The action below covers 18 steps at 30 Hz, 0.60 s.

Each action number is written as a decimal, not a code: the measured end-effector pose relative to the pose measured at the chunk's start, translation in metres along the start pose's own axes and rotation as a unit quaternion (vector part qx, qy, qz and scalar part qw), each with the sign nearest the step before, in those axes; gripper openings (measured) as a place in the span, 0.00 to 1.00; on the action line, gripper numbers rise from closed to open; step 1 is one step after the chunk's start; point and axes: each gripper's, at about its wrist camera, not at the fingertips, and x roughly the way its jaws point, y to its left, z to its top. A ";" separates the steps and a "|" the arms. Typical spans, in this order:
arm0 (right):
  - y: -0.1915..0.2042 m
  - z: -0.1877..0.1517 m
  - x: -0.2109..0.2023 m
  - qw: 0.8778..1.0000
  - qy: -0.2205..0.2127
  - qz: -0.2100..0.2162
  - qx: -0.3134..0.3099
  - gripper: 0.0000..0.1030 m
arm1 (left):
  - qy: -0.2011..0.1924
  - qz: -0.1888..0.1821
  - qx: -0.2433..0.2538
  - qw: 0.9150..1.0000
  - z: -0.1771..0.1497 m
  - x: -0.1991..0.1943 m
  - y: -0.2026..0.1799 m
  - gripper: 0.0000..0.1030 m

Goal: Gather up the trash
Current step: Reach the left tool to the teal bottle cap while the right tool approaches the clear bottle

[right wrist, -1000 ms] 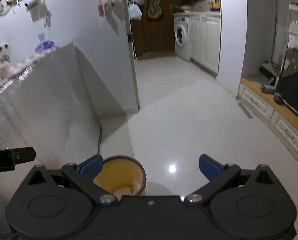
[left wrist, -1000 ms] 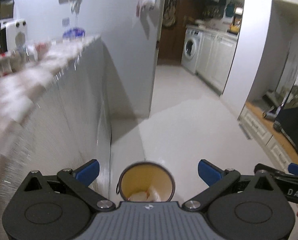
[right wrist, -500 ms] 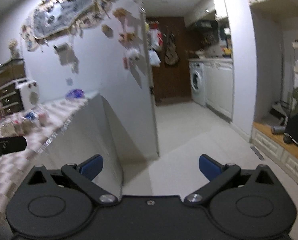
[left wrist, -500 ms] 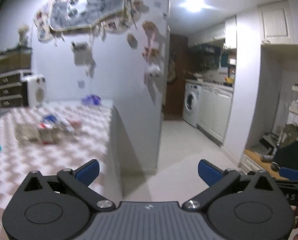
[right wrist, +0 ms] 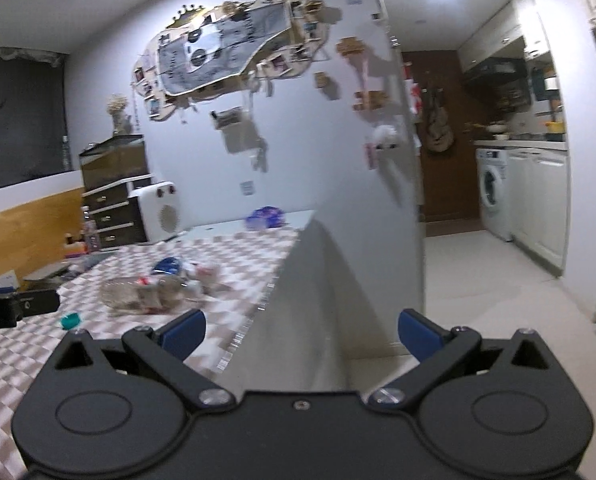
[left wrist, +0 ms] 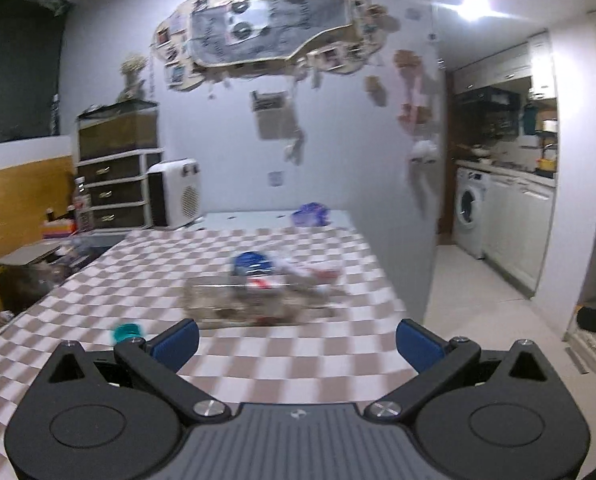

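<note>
A blurred heap of trash (left wrist: 258, 296), clear plastic packaging with blue and red wrappers, lies on the checkered table (left wrist: 146, 272). The same trash heap (right wrist: 158, 288) shows left of centre in the right wrist view. A small teal cap (left wrist: 125, 331) rests on the checkered cloth close to my left gripper (left wrist: 297, 341), which is open and empty just short of the heap. My right gripper (right wrist: 301, 331) is open and empty, out past the table's right edge over the floor. The teal cap (right wrist: 70, 321) lies to its left.
A blue crumpled bag (left wrist: 310, 214) and a white heater (left wrist: 174, 199) stand at the table's far end by the wall. Drawers (left wrist: 114, 184) stand at the left. A white-tiled floor (left wrist: 478, 300) leads to a washing machine (left wrist: 472, 212). The left gripper's side (right wrist: 14, 308) pokes in.
Both grippers have risen from the floor bin up to table height. The yellow bin has dropped out of view and the table's trash now faces the left gripper.
</note>
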 end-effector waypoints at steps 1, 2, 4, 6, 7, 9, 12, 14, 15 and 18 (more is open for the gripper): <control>0.007 0.002 0.007 1.000 0.000 0.004 -0.001 1.00 | 0.007 0.003 -0.004 1.000 0.004 0.005 0.015 1.00; 0.014 0.004 0.015 1.000 0.001 0.007 -0.001 1.00 | 0.011 0.005 -0.006 1.000 0.006 0.008 0.028 1.00; 0.027 0.010 0.031 1.000 0.004 0.017 -0.002 1.00 | 0.011 0.018 -0.006 1.000 0.011 0.020 0.052 1.00; 0.039 0.014 0.047 0.999 0.007 0.034 -0.005 1.00 | 0.016 0.041 -0.007 0.999 0.015 0.035 0.075 1.00; 0.045 0.017 0.055 0.999 0.010 0.039 -0.007 1.00 | 0.019 0.053 -0.010 0.998 0.017 0.043 0.087 1.00; 0.056 0.020 0.070 0.999 0.015 0.047 -0.015 1.00 | 0.027 0.068 -0.019 0.997 0.016 0.062 0.108 1.00; 0.073 0.024 0.092 0.998 0.018 0.061 -0.023 1.00 | 0.043 0.090 -0.029 0.995 0.013 0.095 0.137 1.00; 0.084 0.027 0.108 0.997 0.020 0.067 -0.030 1.00 | 0.055 0.100 -0.034 0.993 0.011 0.117 0.153 1.00; 0.089 0.028 0.114 0.997 0.021 0.069 -0.032 0.99 | 0.064 0.105 -0.038 0.992 0.010 0.129 0.160 1.00; 0.101 0.033 0.134 0.996 0.023 0.076 -0.031 0.96 | 0.079 0.109 -0.051 0.990 0.007 0.160 0.175 1.00</control>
